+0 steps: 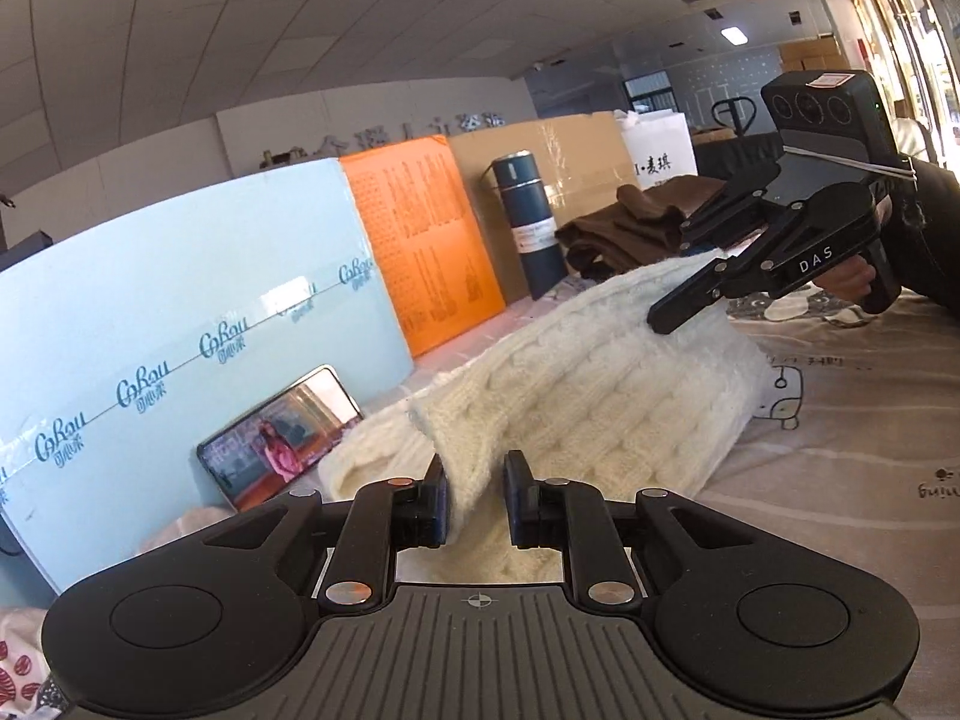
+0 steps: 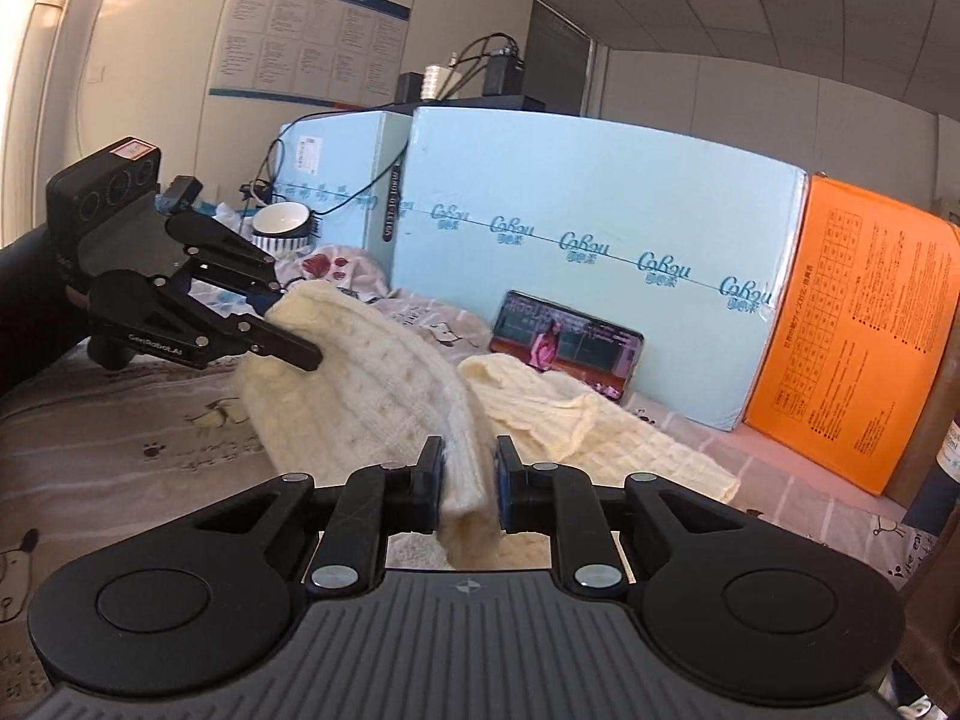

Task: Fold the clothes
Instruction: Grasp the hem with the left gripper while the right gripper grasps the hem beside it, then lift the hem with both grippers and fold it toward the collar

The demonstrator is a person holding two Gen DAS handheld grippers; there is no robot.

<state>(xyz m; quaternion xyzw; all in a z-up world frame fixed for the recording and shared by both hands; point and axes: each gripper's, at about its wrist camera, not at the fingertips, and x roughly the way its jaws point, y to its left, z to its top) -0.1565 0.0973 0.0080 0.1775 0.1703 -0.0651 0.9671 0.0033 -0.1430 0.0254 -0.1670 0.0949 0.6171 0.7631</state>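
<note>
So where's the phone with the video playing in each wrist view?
Left wrist: the phone sits lower left, propped against the pale blue box, left of the cream sweater.
Right wrist: it sits centre right, behind the sweater.
Shared landmark: the orange box.

Chunky cable-knit wool sweater (image 1: 600, 396), matt black plastic fingers (image 1: 435, 498), printed cotton sheet (image 1: 852, 420).
</note>
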